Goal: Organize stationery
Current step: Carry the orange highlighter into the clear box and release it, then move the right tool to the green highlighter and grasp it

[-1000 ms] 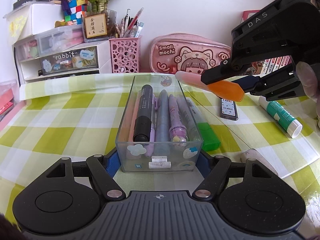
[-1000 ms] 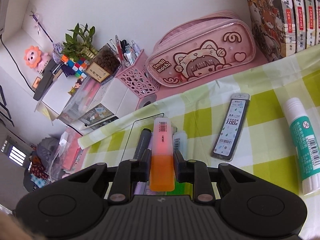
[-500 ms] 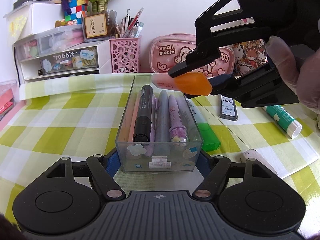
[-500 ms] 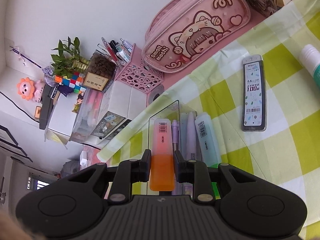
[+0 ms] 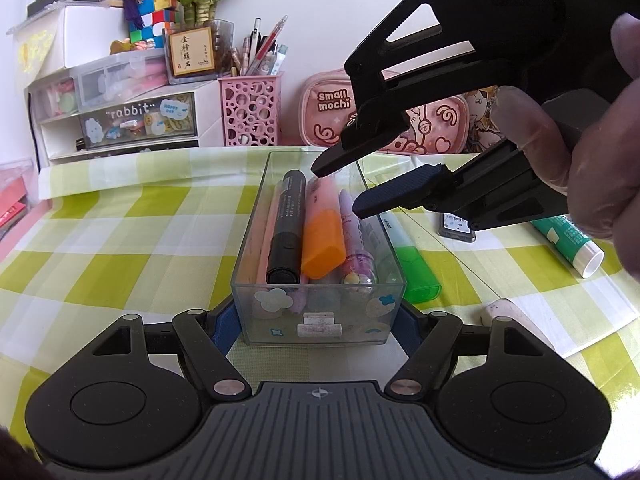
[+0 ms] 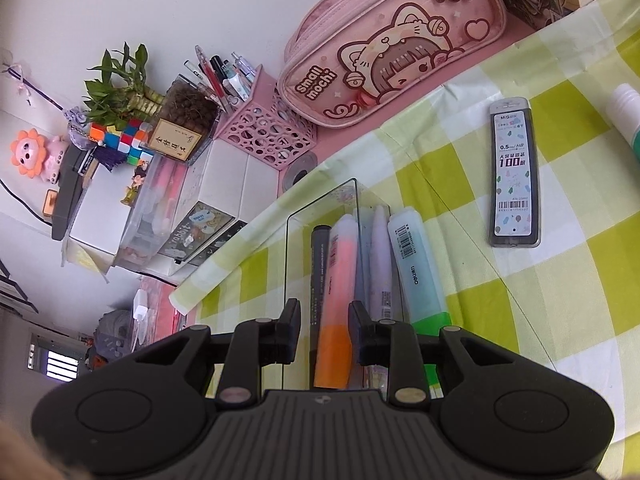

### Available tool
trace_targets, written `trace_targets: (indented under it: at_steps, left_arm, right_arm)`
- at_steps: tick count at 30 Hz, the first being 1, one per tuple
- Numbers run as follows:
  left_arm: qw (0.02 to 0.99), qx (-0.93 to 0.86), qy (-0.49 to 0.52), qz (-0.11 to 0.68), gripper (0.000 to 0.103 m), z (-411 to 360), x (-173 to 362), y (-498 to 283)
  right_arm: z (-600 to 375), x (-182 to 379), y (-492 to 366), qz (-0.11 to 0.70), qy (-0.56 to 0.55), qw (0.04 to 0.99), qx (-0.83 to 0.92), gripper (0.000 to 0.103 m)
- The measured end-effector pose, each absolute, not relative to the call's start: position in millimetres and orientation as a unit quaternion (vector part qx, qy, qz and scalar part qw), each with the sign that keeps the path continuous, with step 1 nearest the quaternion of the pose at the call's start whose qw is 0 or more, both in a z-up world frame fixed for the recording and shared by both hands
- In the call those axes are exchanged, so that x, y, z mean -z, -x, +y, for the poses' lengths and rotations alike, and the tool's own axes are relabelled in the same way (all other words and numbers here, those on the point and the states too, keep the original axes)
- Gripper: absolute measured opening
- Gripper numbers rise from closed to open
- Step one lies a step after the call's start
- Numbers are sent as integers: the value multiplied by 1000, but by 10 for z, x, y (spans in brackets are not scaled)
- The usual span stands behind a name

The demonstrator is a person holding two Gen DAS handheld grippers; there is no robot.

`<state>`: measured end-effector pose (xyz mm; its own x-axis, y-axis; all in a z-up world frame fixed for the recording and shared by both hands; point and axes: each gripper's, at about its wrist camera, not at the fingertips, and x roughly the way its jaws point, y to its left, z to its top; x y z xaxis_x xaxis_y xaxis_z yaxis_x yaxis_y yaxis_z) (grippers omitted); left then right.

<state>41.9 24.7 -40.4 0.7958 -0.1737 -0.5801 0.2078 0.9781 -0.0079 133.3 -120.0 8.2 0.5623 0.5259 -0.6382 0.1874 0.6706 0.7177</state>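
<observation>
Hovering just above the clear pen box, the right hand-held gripper was opening its jaws, and nothing was between them. The orange highlighter lay inside the box, between a black marker and a purple pen. The left hand-held gripper clasped the near end of the box with both fingers. On the counter, a green highlighter lay just right of the box, a lead refill case and a glue stick farther right.
</observation>
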Motion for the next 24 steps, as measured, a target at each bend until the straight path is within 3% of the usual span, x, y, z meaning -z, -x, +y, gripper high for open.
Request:
trace_targets:
  at_steps: [13,24]
  left_arm:
    - [947,99,-31,304,73,235,407,-423]
    - [949,90,-21,301,73,264,402,-416]
  right_arm:
    - [-1474,-233,-1113,411,-320,848,-95,65]
    - [-1449,-76,-961,389,-258,877,-113,65]
